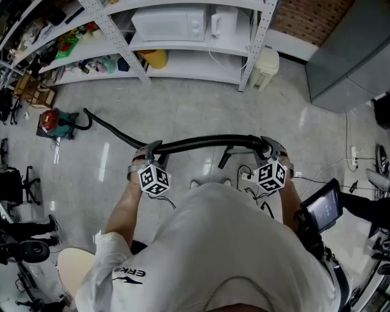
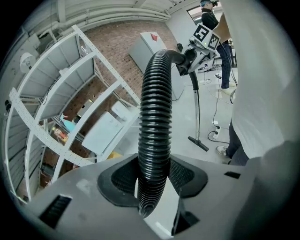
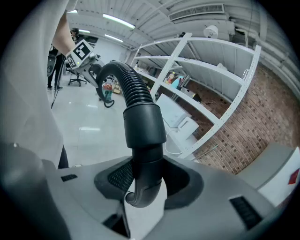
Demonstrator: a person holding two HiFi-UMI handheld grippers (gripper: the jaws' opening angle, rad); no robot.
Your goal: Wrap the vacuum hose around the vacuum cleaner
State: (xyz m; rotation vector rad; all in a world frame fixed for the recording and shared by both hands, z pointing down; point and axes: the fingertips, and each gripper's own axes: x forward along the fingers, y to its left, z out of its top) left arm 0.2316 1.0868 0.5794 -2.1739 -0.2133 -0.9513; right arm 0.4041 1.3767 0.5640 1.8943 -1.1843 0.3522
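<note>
Clamping the black ribbed vacuum hose (image 1: 201, 144), left gripper (image 1: 149, 153) on its ribs, right gripper (image 1: 268, 149) on its smooth cuff (image 3: 143, 126), you hold slack ready, well apart from the red-and-green vacuum cleaner (image 1: 56, 124).

Left claw (image 2: 152, 180) and right claw (image 3: 146, 183), each clamped on hose (image 1: 207, 143), tilted downward.

A pale, glossy floor (image 1: 201, 116) shows streaks of glare. White metal shelving (image 1: 201, 61) runs along its far side and holds a white microwave (image 1: 170, 24), a yellow container (image 1: 155, 59) and, toward the left, mixed clutter. A white bin (image 1: 266, 66) stands just beside the shelving's right post. A red brick wall (image 1: 304, 18) rises behind, with a grey cabinet (image 1: 347, 55) at the right. A black office chair (image 1: 15, 180) sits at the floor's left edge. Strip lights (image 3: 119, 21) line the ceiling.
</note>
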